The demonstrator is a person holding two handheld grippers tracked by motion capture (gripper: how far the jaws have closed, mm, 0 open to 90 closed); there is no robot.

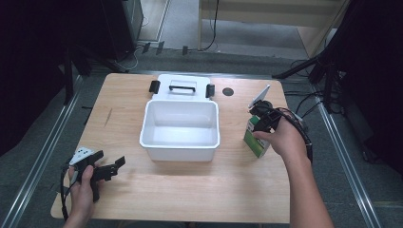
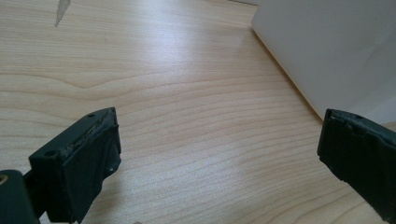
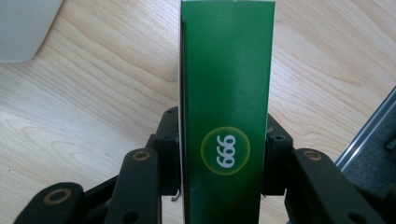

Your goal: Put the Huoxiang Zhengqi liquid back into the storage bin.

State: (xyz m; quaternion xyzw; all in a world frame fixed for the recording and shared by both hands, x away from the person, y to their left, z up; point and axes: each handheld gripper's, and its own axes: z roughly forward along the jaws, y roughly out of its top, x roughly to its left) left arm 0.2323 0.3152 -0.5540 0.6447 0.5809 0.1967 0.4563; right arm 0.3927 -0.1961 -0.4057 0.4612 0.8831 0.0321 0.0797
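A green and white carton (image 1: 254, 141) stands upright on the wooden table (image 1: 199, 185), right of the white bin. My right gripper (image 1: 261, 124) is shut on it. In the right gripper view the carton's narrow green face (image 3: 226, 84), marked "999", fills the gap, and both black pads (image 3: 276, 158) press on its sides. My left gripper (image 1: 112, 161) lies low near the table's front left corner, held by a hand. Its jaws are open in the left gripper view (image 2: 219, 154), with bare wood between them.
An open, empty white bin (image 1: 178, 153) sits mid-table, its lid (image 1: 183, 81) with a black handle and clips lying behind it. The bin's wall (image 2: 336, 46) lies close ahead of the left gripper. A dark round hole (image 1: 228, 91) marks the far table top.
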